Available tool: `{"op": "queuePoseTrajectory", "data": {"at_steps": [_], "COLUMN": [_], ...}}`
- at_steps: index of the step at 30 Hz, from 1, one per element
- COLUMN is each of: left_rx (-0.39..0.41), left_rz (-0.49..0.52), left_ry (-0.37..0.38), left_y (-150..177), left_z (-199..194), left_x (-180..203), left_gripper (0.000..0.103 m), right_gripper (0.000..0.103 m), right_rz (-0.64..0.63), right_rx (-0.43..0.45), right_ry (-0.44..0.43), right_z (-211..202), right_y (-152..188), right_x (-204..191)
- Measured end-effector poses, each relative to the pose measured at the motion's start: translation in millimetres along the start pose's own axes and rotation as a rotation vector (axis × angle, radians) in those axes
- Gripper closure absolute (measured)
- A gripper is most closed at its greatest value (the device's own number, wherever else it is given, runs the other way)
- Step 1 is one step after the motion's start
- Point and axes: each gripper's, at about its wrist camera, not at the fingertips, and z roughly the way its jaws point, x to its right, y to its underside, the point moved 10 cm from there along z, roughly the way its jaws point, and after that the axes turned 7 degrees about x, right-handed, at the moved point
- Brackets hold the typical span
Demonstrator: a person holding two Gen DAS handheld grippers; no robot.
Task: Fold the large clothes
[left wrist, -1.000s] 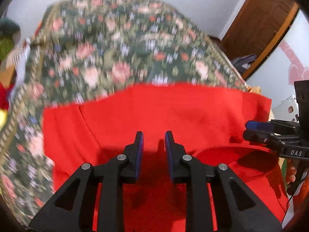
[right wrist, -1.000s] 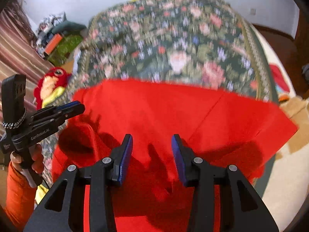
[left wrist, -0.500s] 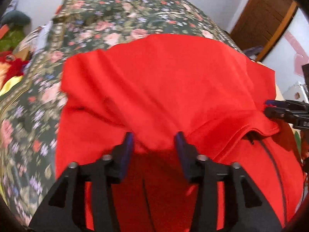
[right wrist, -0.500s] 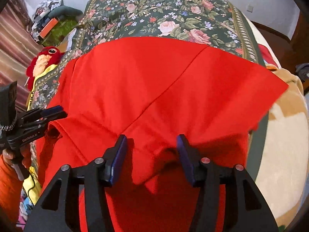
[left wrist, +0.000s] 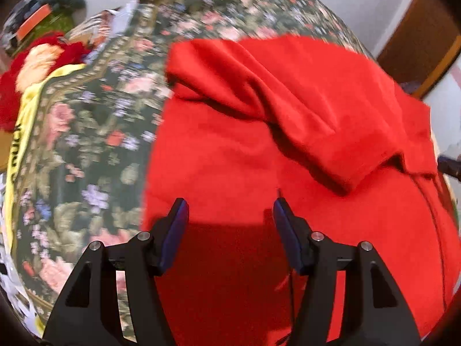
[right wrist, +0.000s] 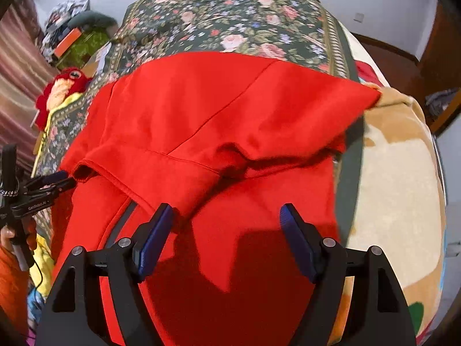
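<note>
A large red garment (left wrist: 288,150) lies on the floral bedspread (left wrist: 86,132), with its far half folded back over the near half in a loose, rumpled layer. It also shows in the right wrist view (right wrist: 219,132), where a dark zipper line runs along its lower left. My left gripper (left wrist: 230,216) is open and empty just above the near red cloth. My right gripper (right wrist: 227,222) is open and empty above the folded edge. The left gripper also shows at the left edge of the right wrist view (right wrist: 54,181).
A red and yellow plush toy (right wrist: 63,86) lies at the bed's left side. Clutter with a green item (right wrist: 83,43) sits at the far left. A tan and cream blanket (right wrist: 397,173) covers the bed's right side. A wooden door (left wrist: 417,43) stands at the far right.
Both grippers opened and let go of the red garment's edge after carrying it toward me. The folded layer now lies loose on the lower half. Both grippers have drawn back.
</note>
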Motion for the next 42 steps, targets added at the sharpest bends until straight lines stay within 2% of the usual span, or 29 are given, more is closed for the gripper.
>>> {"op": "queuePoseTrajectory", "data": {"at_steps": [3, 7, 13, 14, 17, 19, 23, 26, 33, 34, 35, 36, 37, 38, 39, 41, 42], "left_rx": [0.050, 0.104, 0.087, 0.093, 0.073, 0.051, -0.003, 0.015, -0.012, -0.018, -0.024, -0.031, -0.035, -0.030, -0.023, 0.004, 0.025], "left_rz": [-0.060, -0.154, -0.338, -0.377, -0.446, -0.453, -0.492, -0.491, -0.438, -0.448, -0.455, -0.460, -0.466, -0.480, -0.489, -0.502, -0.490], "left_ry": [-0.010, 0.026, 0.170, 0.218, 0.268, 0.286, 0.273, 0.303, 0.335, 0.334, 0.332, 0.326, 0.309, 0.306, 0.314, 0.311, 0.298], "left_y": [-20.1, -48.7, -86.3, -94.1, -106.8, -112.4, -114.7, -121.6, -132.2, -132.9, -131.6, -130.1, -128.1, -127.0, -126.9, -128.4, -131.3], "left_z": [-12.4, -15.6, 16.7, 25.6, 49.6, 66.4, 101.9, 110.5, 131.3, 131.2, 130.4, 130.1, 129.6, 127.4, 125.2, 115.2, 107.8], "left_x": [-20.7, -41.2, -52.8, -53.2, -54.1, -52.2, -55.2, -48.7, -27.4, -27.8, -29.4, -31.7, -35.9, -40.7, -42.8, -48.5, -50.0], "left_gripper": [0.042, 0.038, 0.038, 0.038, 0.038, 0.038, 0.038, 0.038, 0.038, 0.041, 0.055, 0.064, 0.081, 0.088, 0.089, 0.092, 0.093], "right_gripper": [0.030, 0.030, 0.030, 0.030, 0.030, 0.030, 0.030, 0.030, 0.029, 0.029, 0.030, 0.032, 0.042, 0.054, 0.059, 0.080, 0.084], "right_rz": [0.041, 0.152, 0.294, 0.311, 0.356, 0.376, 0.388, 0.406, 0.457, 0.454, 0.447, 0.443, 0.436, 0.415, 0.392, 0.352, 0.342], "right_rx": [0.026, 0.093, 0.122, 0.120, 0.110, 0.109, 0.125, 0.131, 0.084, 0.096, 0.106, 0.107, 0.107, 0.108, 0.113, 0.128, 0.136], "right_ry": [0.016, 0.038, 0.047, 0.048, 0.047, 0.043, 0.047, 0.022, -0.066, -0.067, -0.063, -0.055, -0.046, -0.032, -0.025, -0.013, -0.008], "right_z": [-8.8, -19.2, -13.3, -10.9, -1.4, 4.6, 15.8, 27.8, 69.4, 71.4, 71.9, 72.5, 73.1, 72.4, 71.2, 66.4, 65.2], "right_y": [-6.6, -27.3, -40.7, -41.5, -42.6, -44.8, -55.1, -63.8, -71.8, -75.1, -78.4, -80.5, -82.2, -84.5, -87.5, -94.9, -98.7], "right_x": [13.6, 42.4, 74.0, 78.1, 90.1, 96.9, 107.5, 112.0, 109.4, 107.8, 105.4, 104.1, 103.2, 101.0, 99.1, 94.5, 94.2]}}
